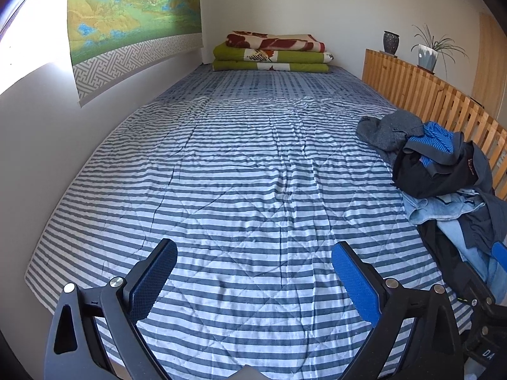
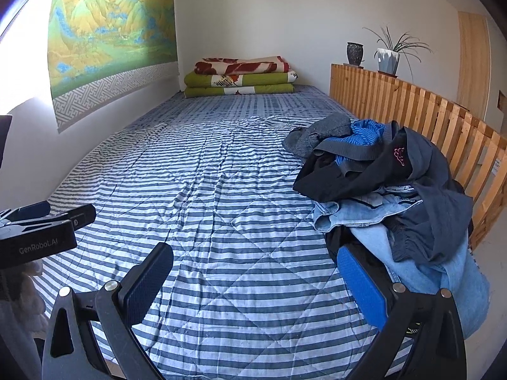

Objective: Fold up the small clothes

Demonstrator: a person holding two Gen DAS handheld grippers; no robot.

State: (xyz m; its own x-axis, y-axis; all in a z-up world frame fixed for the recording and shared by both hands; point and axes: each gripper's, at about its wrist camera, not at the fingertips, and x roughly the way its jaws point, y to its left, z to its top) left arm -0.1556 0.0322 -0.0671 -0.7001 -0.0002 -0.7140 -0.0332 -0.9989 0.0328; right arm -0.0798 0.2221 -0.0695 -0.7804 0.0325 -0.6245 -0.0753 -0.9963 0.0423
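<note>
I've got the pile of clothes (image 2: pixel 389 196) heaped on the right side of the striped quilt, up against the wooden slat rail, all crumpled and unfolded. At the far end sprawls a grey knit piece (image 2: pixel 317 133). A bright blue ribbed garment (image 2: pixel 364 134) peeks out beside it. A black garment with a pink logo (image 2: pixel 374 171) drapes over pale denim (image 2: pixel 355 213) below.

daylight from left | blown-out glare upper left | fisheye-curved edges
</note>
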